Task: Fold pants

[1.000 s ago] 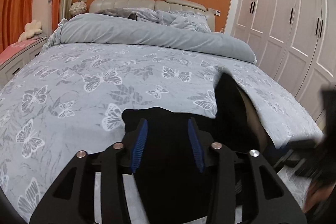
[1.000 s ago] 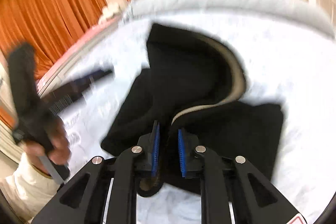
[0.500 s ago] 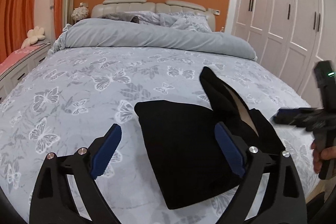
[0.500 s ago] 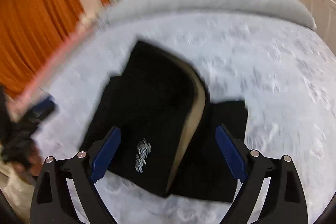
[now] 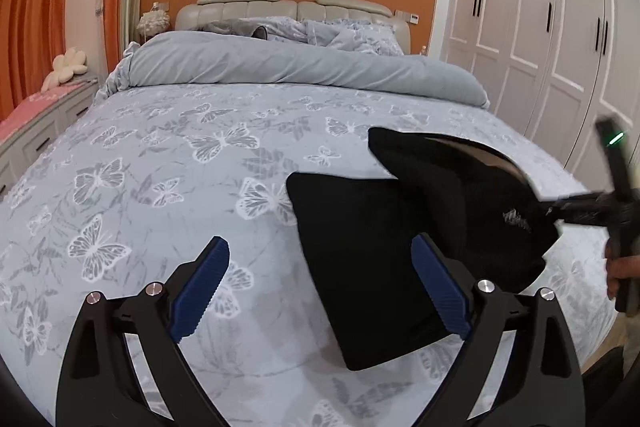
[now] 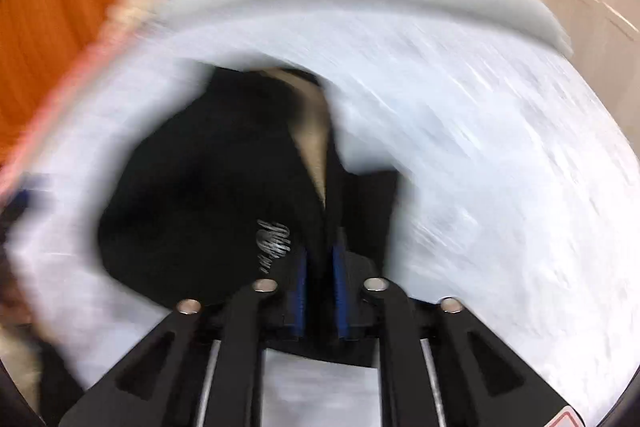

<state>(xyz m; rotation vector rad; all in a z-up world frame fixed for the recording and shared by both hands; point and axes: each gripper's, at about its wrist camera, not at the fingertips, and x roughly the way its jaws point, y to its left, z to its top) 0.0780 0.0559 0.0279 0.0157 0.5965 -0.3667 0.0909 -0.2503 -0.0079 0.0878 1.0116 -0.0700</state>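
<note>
The black pants (image 5: 380, 247) lie partly folded on the butterfly bedspread (image 5: 160, 167), one layer raised at the right with its tan lining showing. My left gripper (image 5: 320, 247) hangs open just above their near left part, with its right pad over the cloth and nothing gripped. In the blurred right wrist view the right gripper (image 6: 320, 255) is closing on the near edge of the pants (image 6: 208, 195), black cloth between its blue pads, beside a white logo (image 6: 274, 239). From the left wrist view the right gripper (image 5: 560, 211) reaches in at that raised layer.
A rolled grey duvet (image 5: 300, 67) and pillows lie at the head of the bed. White wardrobe doors (image 5: 540, 27) run along the right. A low bench with a pink cover (image 5: 36, 111) stands at the left. A person's hand (image 5: 620, 267) holds the right tool.
My left gripper opened, let the pants go and drew away to the left. The right gripper opened wide, dropped toward the pants and closed on their near edge.
</note>
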